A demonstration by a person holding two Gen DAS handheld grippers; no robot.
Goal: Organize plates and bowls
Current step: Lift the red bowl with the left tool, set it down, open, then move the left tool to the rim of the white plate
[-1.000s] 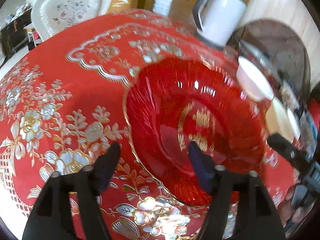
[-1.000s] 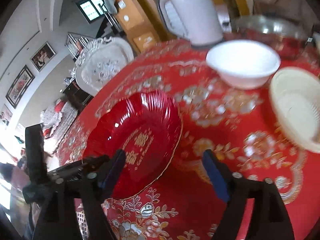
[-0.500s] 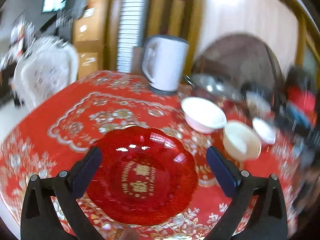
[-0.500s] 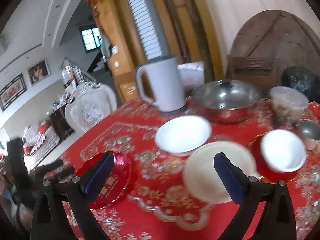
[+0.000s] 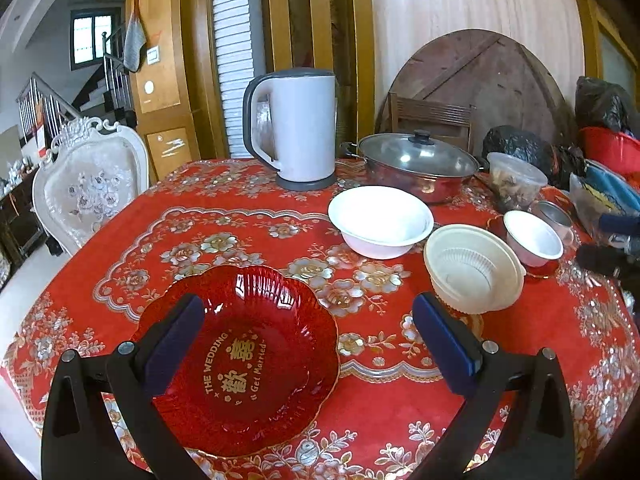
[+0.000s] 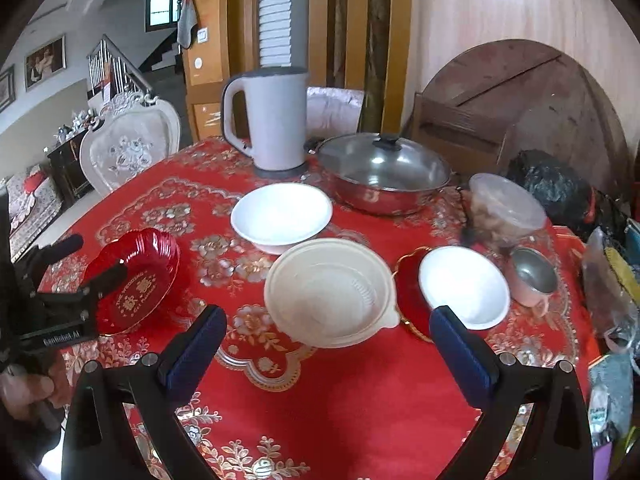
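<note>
A scalloped red plate (image 5: 244, 356) with gold lettering lies flat on the red tablecloth (image 5: 200, 216). My left gripper (image 5: 306, 320) hovers over it, open wide, touching nothing. In the right wrist view the red plate (image 6: 136, 280) is at the left, with the left gripper (image 6: 86, 262) beside it. My right gripper (image 6: 326, 328) is open and empty above the near side of a cream plastic bowl (image 6: 328, 292). Behind that sits a white bowl (image 6: 280, 216). A small white bowl (image 6: 464, 284) rests on a red saucer (image 6: 408, 292). The left wrist view shows the white bowl (image 5: 380, 220) and cream bowl (image 5: 472, 268).
A white kettle (image 6: 268, 120) and a lidded steel pot (image 6: 384, 172) stand at the back. A lidded plastic container (image 6: 504, 208), a metal cup (image 6: 532, 276) and bags crowd the right edge. A white chair (image 6: 128, 148) stands beyond the table's left side.
Both grippers have pulled back and risen from close over the red plate. The left gripper's fingers have spread wider, and one no longer sits inside the plate. The plate stays on the cloth.
</note>
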